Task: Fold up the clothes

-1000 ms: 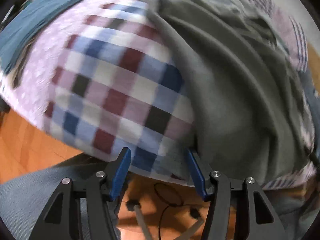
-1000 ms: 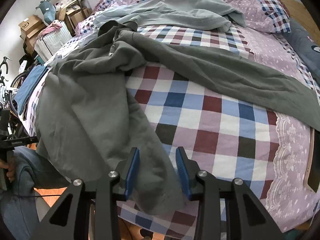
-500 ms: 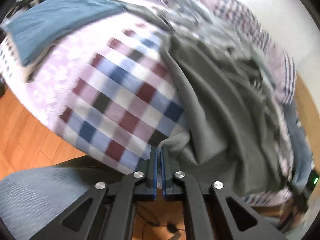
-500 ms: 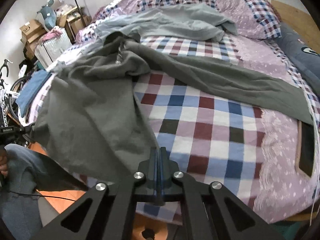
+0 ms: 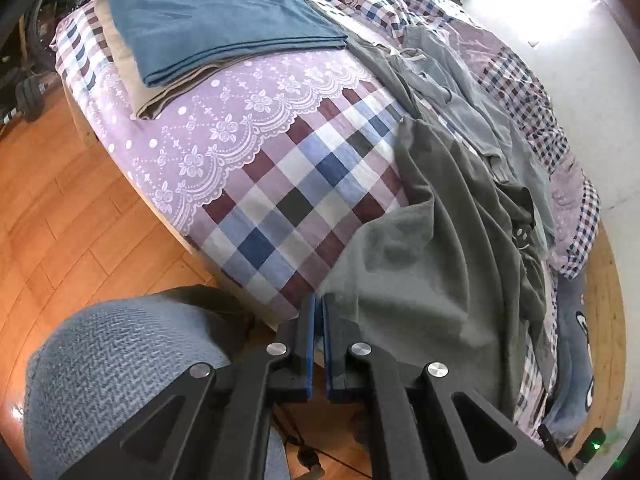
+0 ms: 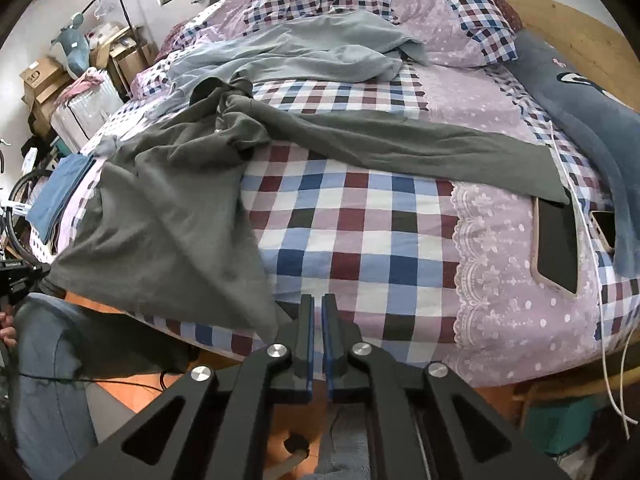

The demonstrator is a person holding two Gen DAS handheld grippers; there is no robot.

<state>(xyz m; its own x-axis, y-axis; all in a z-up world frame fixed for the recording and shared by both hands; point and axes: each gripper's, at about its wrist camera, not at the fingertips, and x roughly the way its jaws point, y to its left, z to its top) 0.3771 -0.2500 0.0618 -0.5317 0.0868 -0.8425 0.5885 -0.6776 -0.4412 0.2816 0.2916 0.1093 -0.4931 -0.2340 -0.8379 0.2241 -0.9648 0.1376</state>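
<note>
A dark grey garment lies spread over the checked bed. One long part of it stretches right across the covers. My left gripper is shut on a corner of its hem at the bed's near edge. My right gripper is shut too, and the other hem corner runs in beside its left finger. The hem hangs taut between the two. The left gripper shows at the far left of the right wrist view.
A light grey garment lies crumpled further up the bed. Folded blue cloth sits on a beige one at a corner. Two phones, a white cable and a dark blue cushion lie at the right. A person's knee is below.
Both grippers went from open to shut on the garment's hem, then drew back from the bed, so the hem now hangs lifted and stretched between them.
</note>
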